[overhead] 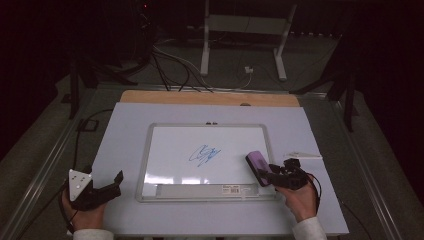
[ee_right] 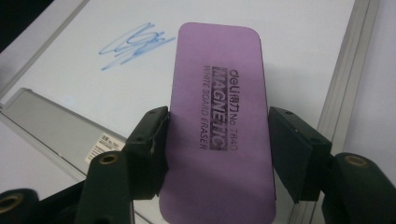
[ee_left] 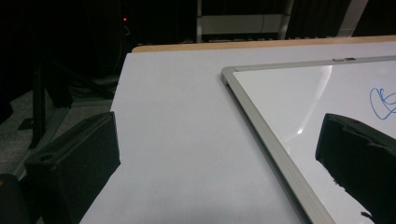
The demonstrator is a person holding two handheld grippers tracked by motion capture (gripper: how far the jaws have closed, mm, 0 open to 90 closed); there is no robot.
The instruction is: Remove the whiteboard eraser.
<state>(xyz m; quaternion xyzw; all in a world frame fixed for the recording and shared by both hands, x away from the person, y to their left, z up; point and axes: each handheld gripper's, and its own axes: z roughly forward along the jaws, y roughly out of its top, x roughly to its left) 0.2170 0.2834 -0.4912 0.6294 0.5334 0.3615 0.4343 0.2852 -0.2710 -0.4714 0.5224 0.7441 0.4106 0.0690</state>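
Observation:
A purple magnetic whiteboard eraser (overhead: 257, 167) (ee_right: 219, 126) lies over the right part of a silver-framed whiteboard (overhead: 145, 160) (ee_right: 345, 70). My right gripper (overhead: 265, 174) (ee_right: 217, 140) is shut on it, one black pad against each long side. A blue scribble (overhead: 204, 155) (ee_right: 133, 44) marks the board's middle, ahead and to the left of the eraser. My left gripper (overhead: 116, 184) (ee_left: 215, 154) rests open on the table left of the board, with nothing between its jaws. The board's frame (ee_left: 261, 126) and the scribble (ee_left: 383, 103) show in the left gripper view.
The board lies on a pale sheet covering the table (overhead: 125, 130), with a wooden strip at the far edge. A small white object (overhead: 303, 155) lies right of the board. The board's pen tray (overhead: 200, 190) runs along its near edge. Stands and cables are on the floor beyond.

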